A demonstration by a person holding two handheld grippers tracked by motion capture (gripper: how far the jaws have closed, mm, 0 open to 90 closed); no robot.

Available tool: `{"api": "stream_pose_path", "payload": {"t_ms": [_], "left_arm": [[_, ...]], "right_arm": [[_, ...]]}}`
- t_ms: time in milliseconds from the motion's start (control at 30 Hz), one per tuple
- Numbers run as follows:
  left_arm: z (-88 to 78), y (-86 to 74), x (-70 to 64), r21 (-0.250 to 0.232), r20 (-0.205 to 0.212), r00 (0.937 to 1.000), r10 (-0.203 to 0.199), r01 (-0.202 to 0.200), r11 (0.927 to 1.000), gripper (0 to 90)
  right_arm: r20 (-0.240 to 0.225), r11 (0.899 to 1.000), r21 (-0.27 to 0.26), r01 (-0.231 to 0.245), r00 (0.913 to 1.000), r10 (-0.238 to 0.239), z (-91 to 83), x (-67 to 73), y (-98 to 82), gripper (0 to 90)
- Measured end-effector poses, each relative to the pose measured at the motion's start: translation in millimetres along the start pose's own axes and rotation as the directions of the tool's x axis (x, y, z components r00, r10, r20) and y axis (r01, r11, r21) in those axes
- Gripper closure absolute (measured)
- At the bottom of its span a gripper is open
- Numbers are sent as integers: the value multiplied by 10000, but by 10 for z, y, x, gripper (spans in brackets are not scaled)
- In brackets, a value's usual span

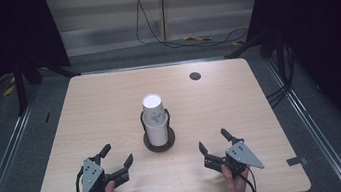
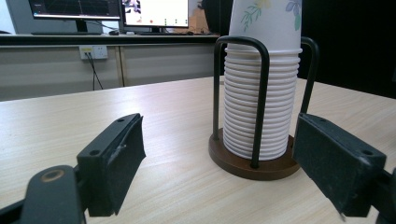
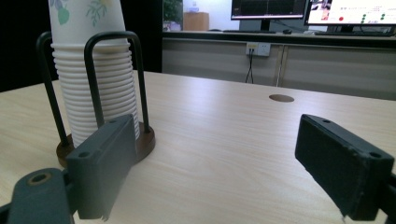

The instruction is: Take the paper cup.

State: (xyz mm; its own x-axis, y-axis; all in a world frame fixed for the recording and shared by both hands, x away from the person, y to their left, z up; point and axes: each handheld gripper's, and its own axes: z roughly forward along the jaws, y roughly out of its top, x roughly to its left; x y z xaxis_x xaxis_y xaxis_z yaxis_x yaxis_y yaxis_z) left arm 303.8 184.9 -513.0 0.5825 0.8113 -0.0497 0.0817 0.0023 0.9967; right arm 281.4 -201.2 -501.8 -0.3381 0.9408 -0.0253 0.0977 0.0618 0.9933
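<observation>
A stack of white paper cups (image 1: pixel 154 118) stands upside down in a dark round holder (image 1: pixel 160 142) with black wire hoops, at the middle of the wooden table (image 1: pixel 109 104). My left gripper (image 1: pixel 115 155) rests near the front edge, left of the holder, jaws open and empty. My right gripper (image 1: pixel 213 140) rests to the holder's right, also open and empty. In the left gripper view the cup stack (image 2: pixel 261 102) rises ahead between the jaws, toward the right one. The right gripper view has the cup stack (image 3: pixel 93 84) behind its left jaw.
A round cable hole (image 1: pixel 195 76) sits in the table's far right part. Cables lie on the floor beyond the table. Desks with monitors (image 3: pixel 266 9) stand in the background. Bare tabletop lies all around the holder.
</observation>
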Motion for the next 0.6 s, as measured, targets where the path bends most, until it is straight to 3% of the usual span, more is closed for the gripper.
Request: {"api": "stream_pose_path", "payload": {"t_ms": [233,400,600], "left_arm": [[-1,-2,1,-29,127,9999,-12,13,10000,166],[-6,-1,7,-27,146,9998,95,-95,10000,166],[-10,-1,11,-9,150,9997,181,-181,9998,166]], "right_arm": [[122,9993,-92,-349,9993,350,-10,-30,-3,122],[182,9989,220,-425,9989,421,34,-37,9,125],[-284,9963,675,-523,9981,543,62,-58,24,129]]}}
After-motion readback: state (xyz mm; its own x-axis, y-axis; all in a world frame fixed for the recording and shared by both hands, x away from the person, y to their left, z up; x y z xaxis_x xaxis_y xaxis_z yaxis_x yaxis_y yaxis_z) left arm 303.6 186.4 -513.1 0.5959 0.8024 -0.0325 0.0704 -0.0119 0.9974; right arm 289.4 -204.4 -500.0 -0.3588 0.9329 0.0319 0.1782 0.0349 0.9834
